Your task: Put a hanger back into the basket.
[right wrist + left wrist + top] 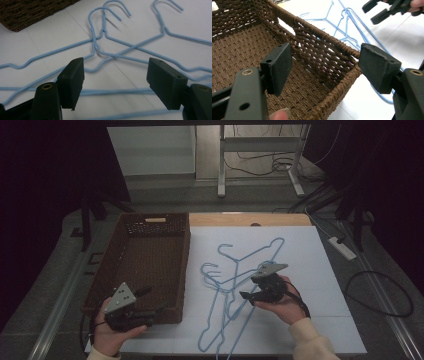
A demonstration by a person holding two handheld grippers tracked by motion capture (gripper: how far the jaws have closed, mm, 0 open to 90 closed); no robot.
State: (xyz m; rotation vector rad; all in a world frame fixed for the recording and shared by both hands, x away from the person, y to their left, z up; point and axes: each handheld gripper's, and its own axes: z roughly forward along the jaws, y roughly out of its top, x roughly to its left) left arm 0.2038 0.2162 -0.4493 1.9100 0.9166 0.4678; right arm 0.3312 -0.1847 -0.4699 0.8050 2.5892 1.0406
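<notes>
White table [320, 320] w/ brown wicker basket [145, 265] on its left part; everything else placed relative to that basket. Just right of it, on the white top: a tangle of three light-blue wire hangers [235, 285], overlapping, hooks pointing toward the basket side, none inside it. Basket looks empty. Right gripper [246, 296] hangs over the hangers right of the basket, jaws wide, nothing between the pads; in the right gripper view the crossed hanger necks [100, 37] lie just ahead of the jaws. Left gripper [156, 310] sits at the basket's near right corner, jaws spread wide astride the rim [342, 90], not pinching. Step, as I read it: approach for first hanger pick. Next: lower right gripper onto one wire only, close, lift clear w/o dragging the others.
</notes>
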